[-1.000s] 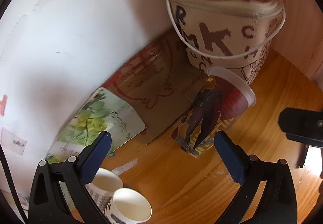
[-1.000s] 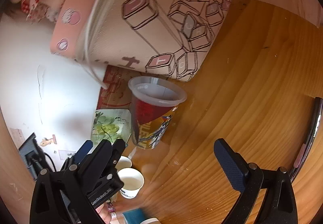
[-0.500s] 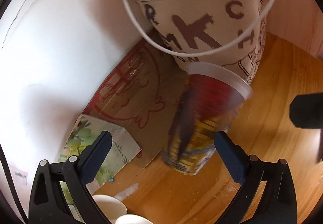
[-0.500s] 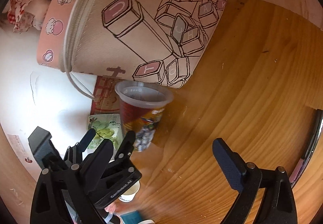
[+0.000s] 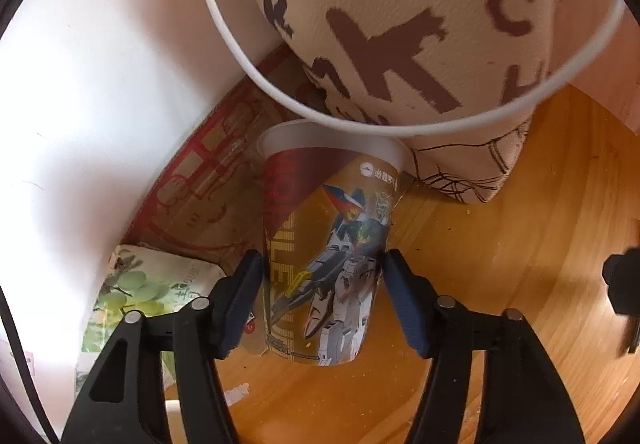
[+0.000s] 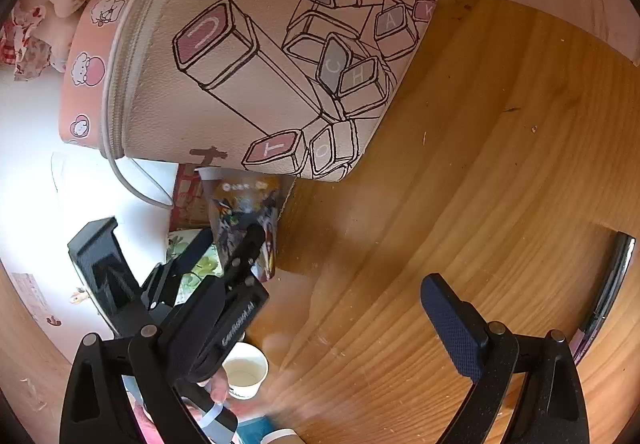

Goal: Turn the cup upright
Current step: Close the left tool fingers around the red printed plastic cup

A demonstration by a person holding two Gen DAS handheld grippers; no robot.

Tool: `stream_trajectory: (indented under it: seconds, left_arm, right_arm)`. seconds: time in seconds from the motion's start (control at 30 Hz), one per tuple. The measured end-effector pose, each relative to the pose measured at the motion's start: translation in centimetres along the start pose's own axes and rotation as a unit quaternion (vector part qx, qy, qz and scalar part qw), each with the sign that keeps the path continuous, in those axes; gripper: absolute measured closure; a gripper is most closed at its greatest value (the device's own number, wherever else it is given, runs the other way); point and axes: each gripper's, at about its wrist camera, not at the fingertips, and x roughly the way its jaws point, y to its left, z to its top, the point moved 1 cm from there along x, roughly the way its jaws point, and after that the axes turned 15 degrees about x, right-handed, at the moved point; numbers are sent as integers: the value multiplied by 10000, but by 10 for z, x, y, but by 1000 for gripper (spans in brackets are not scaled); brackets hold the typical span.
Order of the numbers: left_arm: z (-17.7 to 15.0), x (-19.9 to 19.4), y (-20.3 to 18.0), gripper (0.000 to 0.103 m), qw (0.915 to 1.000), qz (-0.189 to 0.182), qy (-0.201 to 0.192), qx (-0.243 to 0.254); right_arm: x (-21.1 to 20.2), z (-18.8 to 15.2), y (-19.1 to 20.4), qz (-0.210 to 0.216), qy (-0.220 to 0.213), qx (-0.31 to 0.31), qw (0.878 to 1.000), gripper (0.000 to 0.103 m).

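The left gripper (image 5: 322, 284) squeezes the cup (image 5: 328, 244), one pad on each side. The cup stands mouth up on the wooden counter (image 5: 500, 264), just beside the big bag (image 5: 400, 23). The right gripper (image 6: 340, 284) is wide open, holding nothing.

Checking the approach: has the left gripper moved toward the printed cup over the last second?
Yes. The left gripper has closed in toward the beige bag, and its tongs now flank the printed cup, which stood well ahead before.

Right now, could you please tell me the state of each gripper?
Left gripper: closed on the printed cup, which stands upright.
Right gripper: open, holding nothing.
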Motion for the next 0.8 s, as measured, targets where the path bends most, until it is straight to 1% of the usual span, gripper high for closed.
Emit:
stream_trajectory:
  seconds: [0.2,0.37,0.43,0.53,0.57,0.6,0.7,0.8]
  left_arm:
    - [-1,1,5,38,9999,-40,-31,-114]
    - [-8,-9,3,38,9998,184,28,-95]
    - [-8,-16,0,38,9996,215,15,-167]
    - [-10,-35,-1,39,9994,223,-44,-278]
    - [-3,-43,4,39,9992,255,-62,-293]
    - [-6,-57,5,40,9989,303,-94,-331]
    - [-12,-76,5,41,9983,307,-140,-467]
    - [-23,-94,3,45,9977,306,-141,-596]
  right_arm:
    - [2,0,-2,11,55,22,10000,4]
    - [2,-5,0,18,193,19,9998,4]
    - [1,-9,3,8,207,-27,9998,4]
    - [-5,-13,8,48,232,-111,9997,4]
    - [-8,-15,10,74,240,-147,9996,4]
    - [-10,-16,12,96,248,-174,9995,4]
    - [-17,-22,16,153,296,-226,9992,4]
    - [-20,-29,18,185,442,-206,9986,4]
